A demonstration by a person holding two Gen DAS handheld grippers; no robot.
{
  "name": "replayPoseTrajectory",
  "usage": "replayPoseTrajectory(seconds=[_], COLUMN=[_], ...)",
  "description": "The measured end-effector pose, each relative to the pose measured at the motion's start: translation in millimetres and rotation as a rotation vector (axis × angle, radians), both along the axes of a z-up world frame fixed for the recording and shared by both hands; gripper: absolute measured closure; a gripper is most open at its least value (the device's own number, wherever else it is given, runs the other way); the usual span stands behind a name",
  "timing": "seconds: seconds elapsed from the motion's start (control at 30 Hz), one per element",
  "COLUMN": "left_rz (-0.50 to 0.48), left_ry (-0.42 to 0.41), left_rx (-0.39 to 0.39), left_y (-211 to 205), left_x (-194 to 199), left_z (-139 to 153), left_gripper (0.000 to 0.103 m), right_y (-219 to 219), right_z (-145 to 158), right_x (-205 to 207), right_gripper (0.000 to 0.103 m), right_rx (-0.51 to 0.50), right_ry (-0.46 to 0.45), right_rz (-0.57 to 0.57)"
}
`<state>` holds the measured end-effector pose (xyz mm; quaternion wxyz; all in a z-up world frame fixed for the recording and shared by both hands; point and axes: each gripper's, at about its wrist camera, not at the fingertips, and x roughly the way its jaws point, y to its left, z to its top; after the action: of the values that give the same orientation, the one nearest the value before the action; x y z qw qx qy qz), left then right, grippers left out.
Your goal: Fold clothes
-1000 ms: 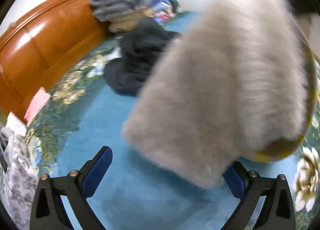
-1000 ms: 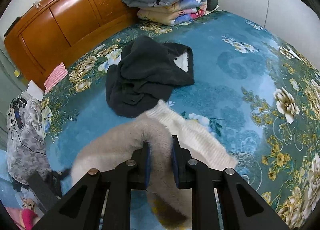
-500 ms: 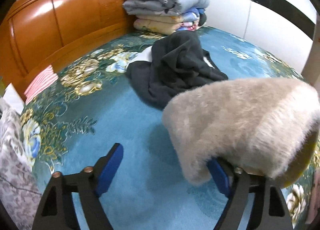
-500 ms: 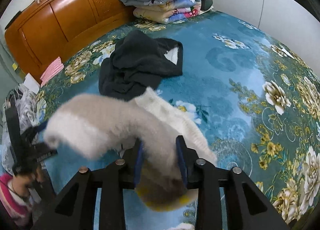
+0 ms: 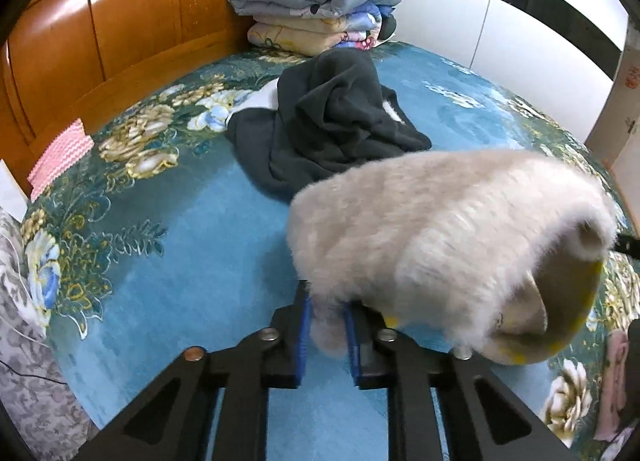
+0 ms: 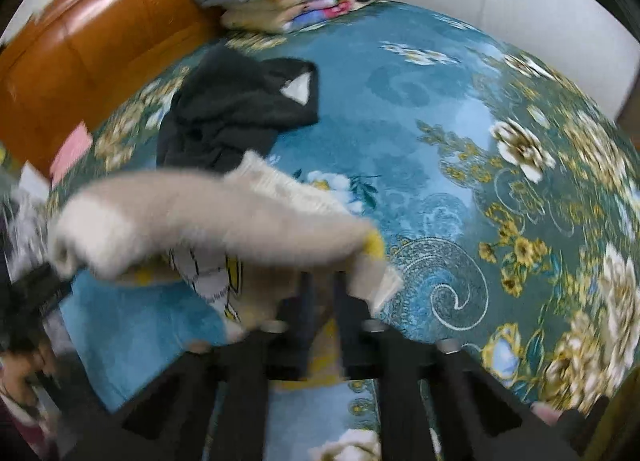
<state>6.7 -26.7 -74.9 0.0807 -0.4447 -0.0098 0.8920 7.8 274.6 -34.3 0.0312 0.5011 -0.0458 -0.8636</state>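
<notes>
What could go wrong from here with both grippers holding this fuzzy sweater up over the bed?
1. The left gripper pinches only a thin tuft at the edge of the fuzzy beige sweater; it may slip out.
2. The sweater hangs bunched between it and the right gripper, so laying it down now could crease it.
3. The black garment lies close behind on the floral bedspread; the sweater could land on it.

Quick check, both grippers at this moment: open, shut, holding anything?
Left gripper: shut on the fuzzy beige garment.
Right gripper: shut on the same garment; frame blurred.
</notes>
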Motion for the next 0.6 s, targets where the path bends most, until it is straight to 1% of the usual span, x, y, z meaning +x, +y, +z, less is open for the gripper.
replayPoseTrajectory(seconds=[0.07, 0.2, 0.27, 0.33, 0.4, 0.5, 0.53, 0.57, 0.6], left_rz=[-0.014, -0.044, -0.050, -0.052, -0.052, -0.047, -0.044, -0.040, -0.036], left_ry=[0.025, 0.083, 0.093, 0.094, 0.080, 0.062, 0.057, 0.054, 0.051], left_rx=[0.006, 0.018, 0.018, 0.017, 0.014, 0.014, 0.013, 0.014, 0.016], left_y=[-1.0, -4.2, -7.1, -10.2, -12.7, -16.8, -18.1, -19.5, -20.7], left_x=[4.9, 19.0, 24.5, 29.5, 34.0, 40.8, 42.8, 44.3, 45.5], left_z=[9.3, 32.0, 39.3, 43.6, 41.6, 37.6, 36.6, 35.9, 35.6], left_gripper=[0.089, 0.090, 0.090, 0.090, 0.090, 0.090, 0.090, 0.090, 0.090], right_y=[2.0, 2.2, -0.8, -8.4, -15.4, -28.4, -33.1, -38.1, -41.2], right_z=[11.1, 41.2, 55.2, 61.2, 62.2, 53.4, 48.4, 42.0, 36.3], right_x=[1.1, 6.5, 8.4, 11.2, 15.5, 24.2, 25.9, 27.8, 28.8], right_gripper=[0.103, 0.103, 0.103, 0.103, 0.103, 0.103, 0.097, 0.081, 0.069], right_rx=[-0.016, -0.046, -0.050, -0.042, -0.058, -0.057, -0.038, 0.003, 0.037], right_ry=[0.024, 0.104, 0.133, 0.142, 0.143, 0.131, 0.119, 0.107, 0.098], right_rz=[-0.028, -0.064, -0.060, -0.035, -0.011, 0.038, 0.055, 0.070, 0.083])
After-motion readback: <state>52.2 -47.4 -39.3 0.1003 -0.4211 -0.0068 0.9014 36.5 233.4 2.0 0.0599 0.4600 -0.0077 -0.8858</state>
